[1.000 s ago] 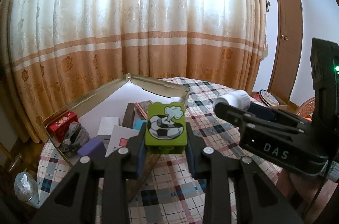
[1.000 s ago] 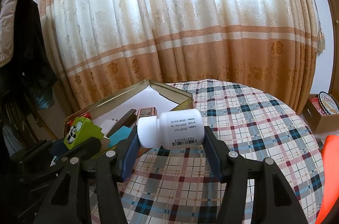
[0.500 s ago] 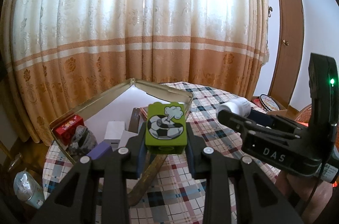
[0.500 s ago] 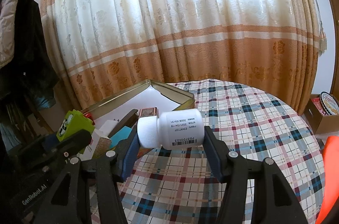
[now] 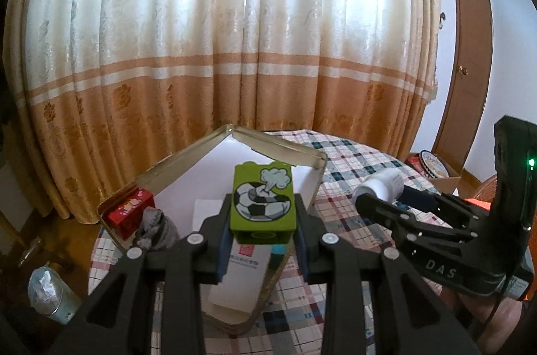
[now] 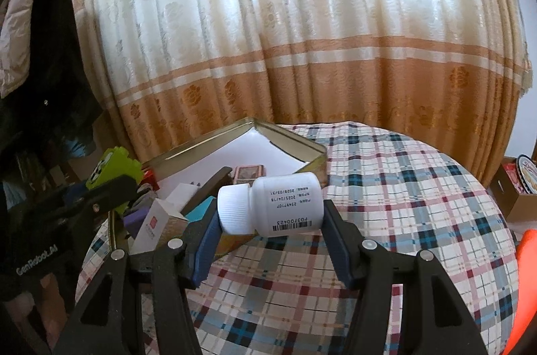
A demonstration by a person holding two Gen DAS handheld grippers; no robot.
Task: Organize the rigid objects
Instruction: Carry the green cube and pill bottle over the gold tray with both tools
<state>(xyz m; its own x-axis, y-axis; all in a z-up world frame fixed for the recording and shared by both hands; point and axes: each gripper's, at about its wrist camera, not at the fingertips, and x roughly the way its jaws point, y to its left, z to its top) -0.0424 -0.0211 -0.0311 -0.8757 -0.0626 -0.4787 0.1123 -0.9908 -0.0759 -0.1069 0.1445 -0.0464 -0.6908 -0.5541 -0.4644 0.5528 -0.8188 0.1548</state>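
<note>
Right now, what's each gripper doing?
Left gripper: closed on the green toy block.
Right gripper: closed on the white pill bottle, lying sideways.

a home room: floral curtains (image 6: pixel 302 36), a plaid-clothed table (image 6: pixel 402 204), a wooden door (image 5: pixel 470 53), hanging coats (image 6: pixel 43 53).

Bottle label (image 6: pixel 291 206) print too small

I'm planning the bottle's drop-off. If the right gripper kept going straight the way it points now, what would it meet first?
Probably the near right corner wall of the gold tin, just beyond the white bottle held by the right gripper; depth is unclear.
</note>
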